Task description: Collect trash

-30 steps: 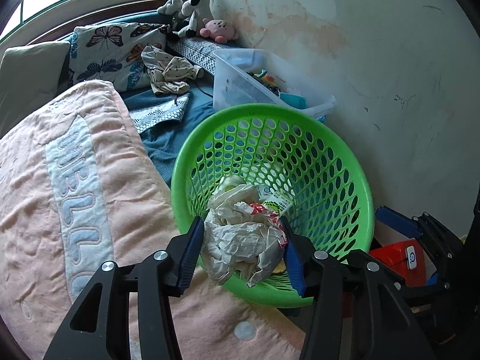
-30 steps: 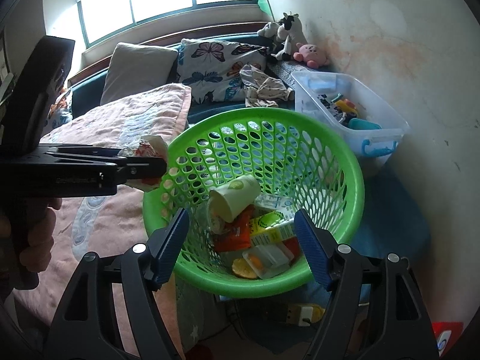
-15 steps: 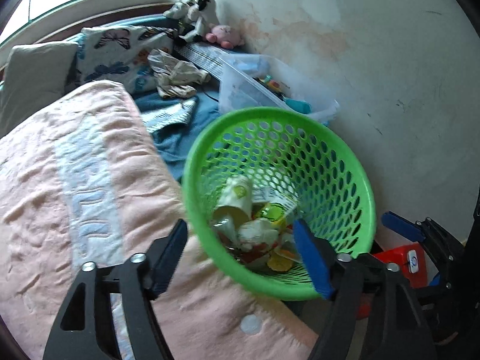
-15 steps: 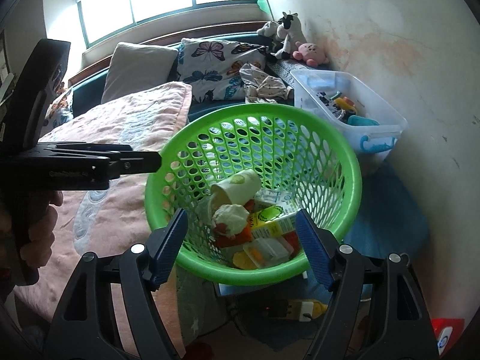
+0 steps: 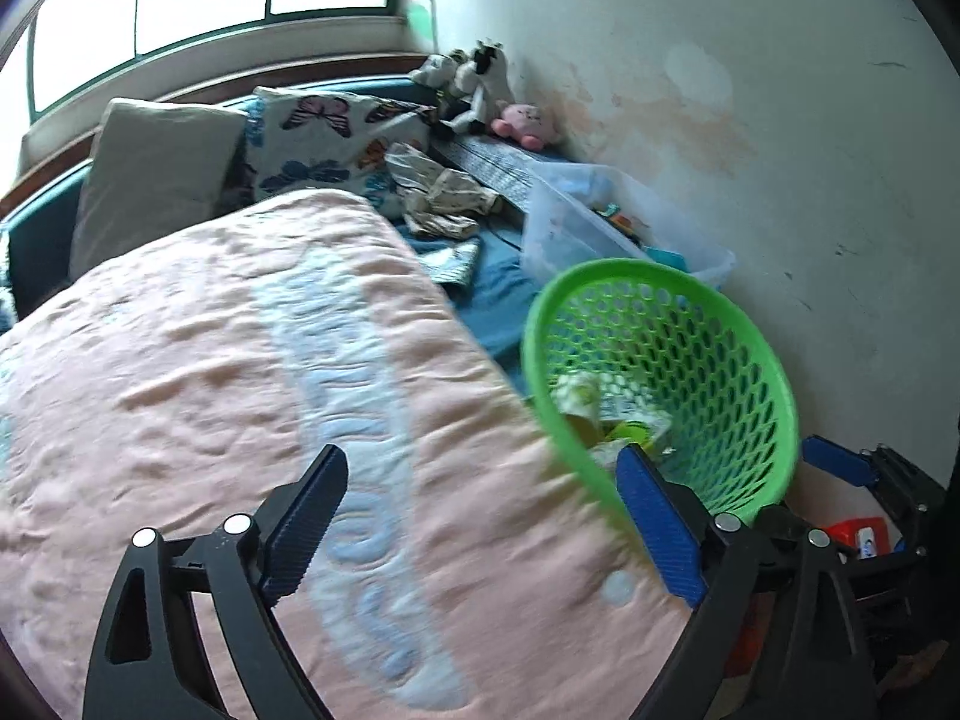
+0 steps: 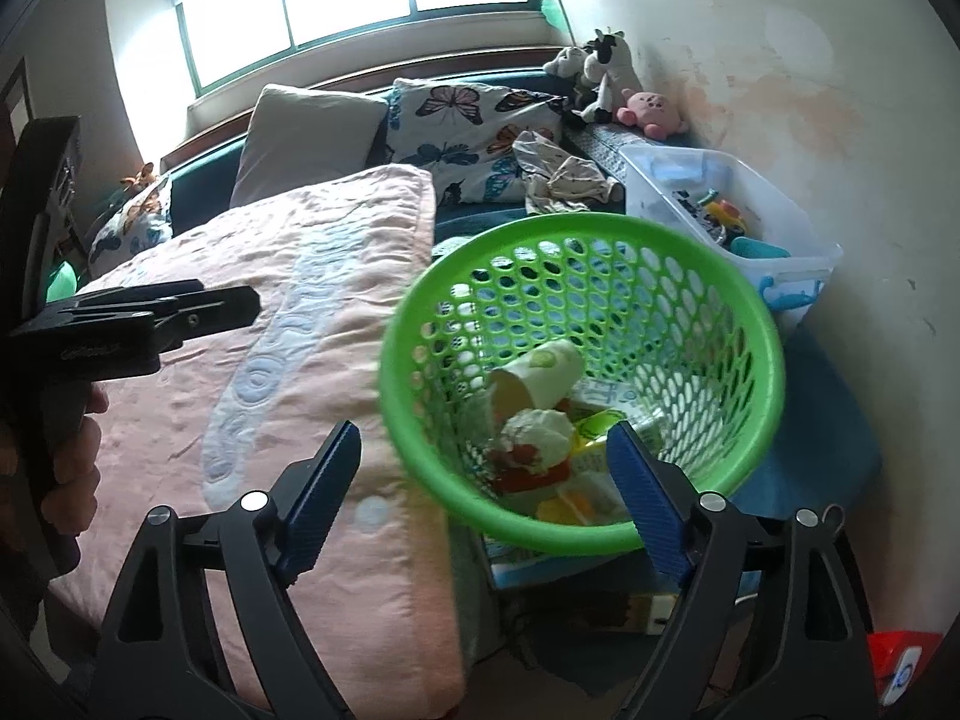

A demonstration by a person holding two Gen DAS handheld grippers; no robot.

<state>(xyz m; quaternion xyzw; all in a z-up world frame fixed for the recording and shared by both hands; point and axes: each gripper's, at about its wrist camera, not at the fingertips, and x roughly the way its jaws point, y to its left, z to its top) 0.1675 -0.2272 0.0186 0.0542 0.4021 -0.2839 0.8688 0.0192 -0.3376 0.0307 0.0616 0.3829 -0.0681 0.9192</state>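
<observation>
A green mesh basket (image 6: 708,276) stands beside the bed and also shows in the left wrist view (image 5: 756,354). Inside lie a paper cup (image 6: 540,372), a crumpled paper wad (image 6: 537,429) and several wrappers. My left gripper (image 5: 480,516) is open and empty over the pink blanket (image 5: 210,360), left of the basket; it shows from the side in the right wrist view (image 6: 228,306). My right gripper (image 6: 480,492) is open and empty, just in front of the basket's near rim.
A clear plastic bin (image 6: 774,222) of toys stands behind the basket by the wall. Pillows (image 6: 306,132), crumpled cloth (image 6: 558,180) and plush toys (image 6: 606,78) lie at the bed's head. A red object (image 5: 858,534) sits on the floor at the right.
My left gripper opened and let the crumpled paper wad fall into the basket, then swung left over the pink blanket. My right gripper shifted a little to the left.
</observation>
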